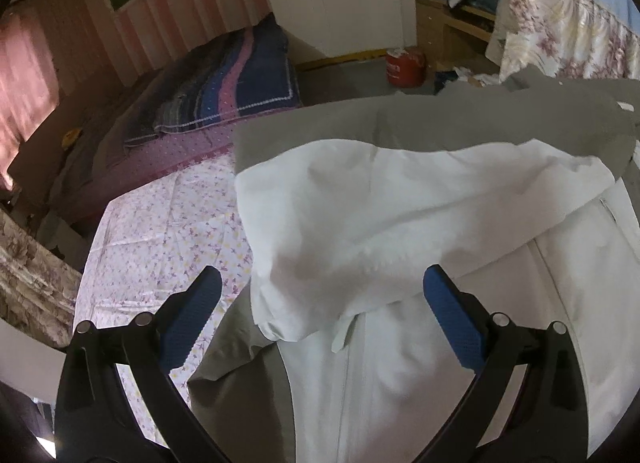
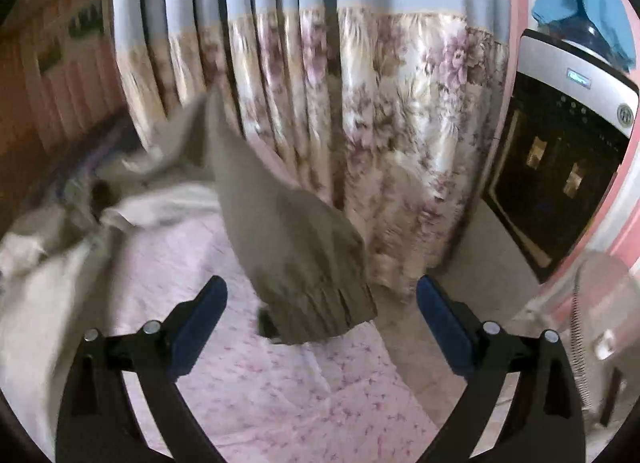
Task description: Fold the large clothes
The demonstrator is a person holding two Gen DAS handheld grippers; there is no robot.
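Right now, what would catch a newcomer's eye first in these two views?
In the left wrist view, a jacket with white lining turned out fills the middle, spread on a floral sheet. In the right wrist view, its grey sleeve hangs blurred between the wide-open right tool, against a flowered curtain.

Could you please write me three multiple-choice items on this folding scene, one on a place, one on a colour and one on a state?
1. Where does the grey jacket with white lining lie?
A. on the floral pink-and-white bedsheet
B. in a wooden drawer
C. on a hanger

2. What colour are the pads of the left tool?
A. red
B. blue
C. yellow

3. How do the jaws of the right tool stand?
A. clamped on the grey sleeve cuff
B. wide apart, gripping nothing
C. shut empty

Answers: 1 A, the sheet shows beside and under it; 2 B, both pads are blue; 3 B, the cuff hangs free ahead of the parted pads.
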